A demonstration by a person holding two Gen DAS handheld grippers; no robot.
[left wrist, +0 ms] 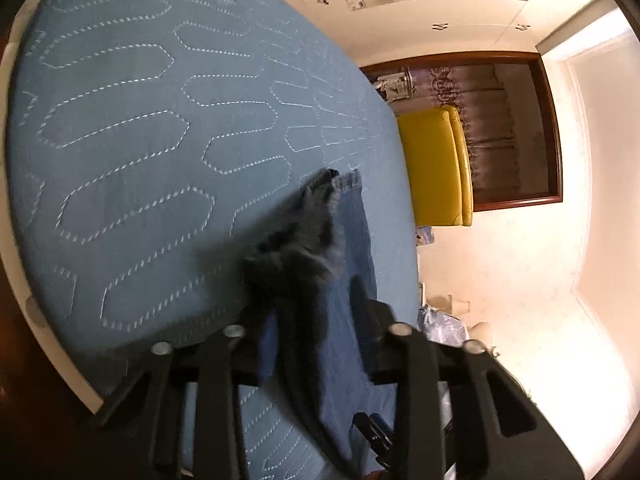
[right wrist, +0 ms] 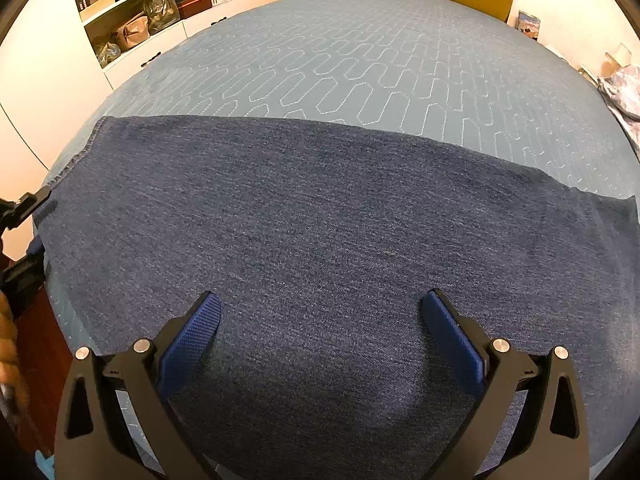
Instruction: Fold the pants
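Blue quilted bed (right wrist: 360, 60) under denim pants (right wrist: 320, 220); left gripper (left wrist: 316, 312) clenched on cloth, right gripper (right wrist: 320, 320) wide apart, empty.

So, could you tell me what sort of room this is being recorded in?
Most likely a bedroom: the pants lie on a bed with a blue quilted cover, beside open storage shelves and a yellow armchair.

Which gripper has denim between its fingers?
The left gripper: dark fabric of the pants bunches between its fingers. The right gripper hovers over the flat denim, fingers spread wide and gripping nothing.
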